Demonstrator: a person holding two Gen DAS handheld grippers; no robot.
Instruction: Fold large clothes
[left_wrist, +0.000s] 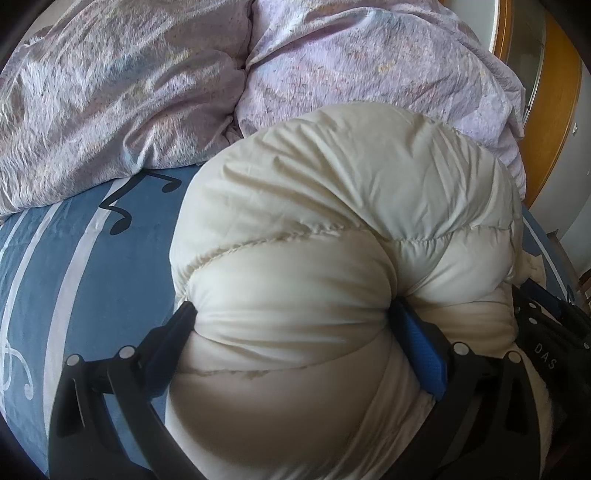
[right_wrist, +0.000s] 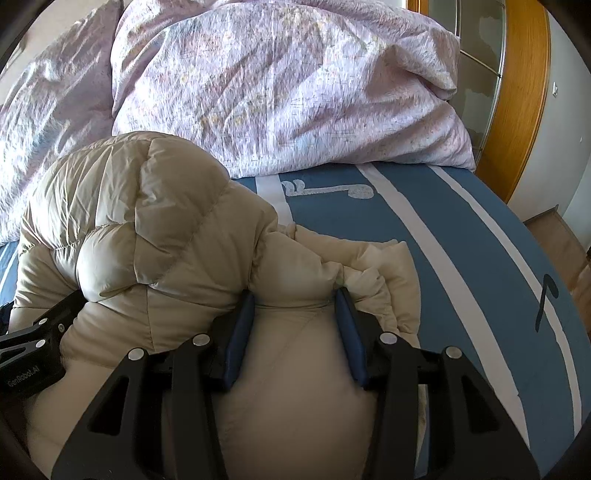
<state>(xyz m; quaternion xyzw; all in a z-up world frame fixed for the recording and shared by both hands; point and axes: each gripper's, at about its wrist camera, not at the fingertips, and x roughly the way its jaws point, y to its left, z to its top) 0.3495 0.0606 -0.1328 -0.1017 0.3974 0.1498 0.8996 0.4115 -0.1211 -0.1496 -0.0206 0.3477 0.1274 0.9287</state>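
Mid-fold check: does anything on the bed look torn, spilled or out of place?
Nothing stands out. The cream puffer jacket is bunched, pinched by the left gripper and the right gripper; no tears show. The lilac duvet is just rumpled on the blue sheet.

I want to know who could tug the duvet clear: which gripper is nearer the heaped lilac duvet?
Hard to separate. Both the left gripper and the right gripper are clamped on the cream puffer jacket, with the lilac duvet lying beyond it, untouched.
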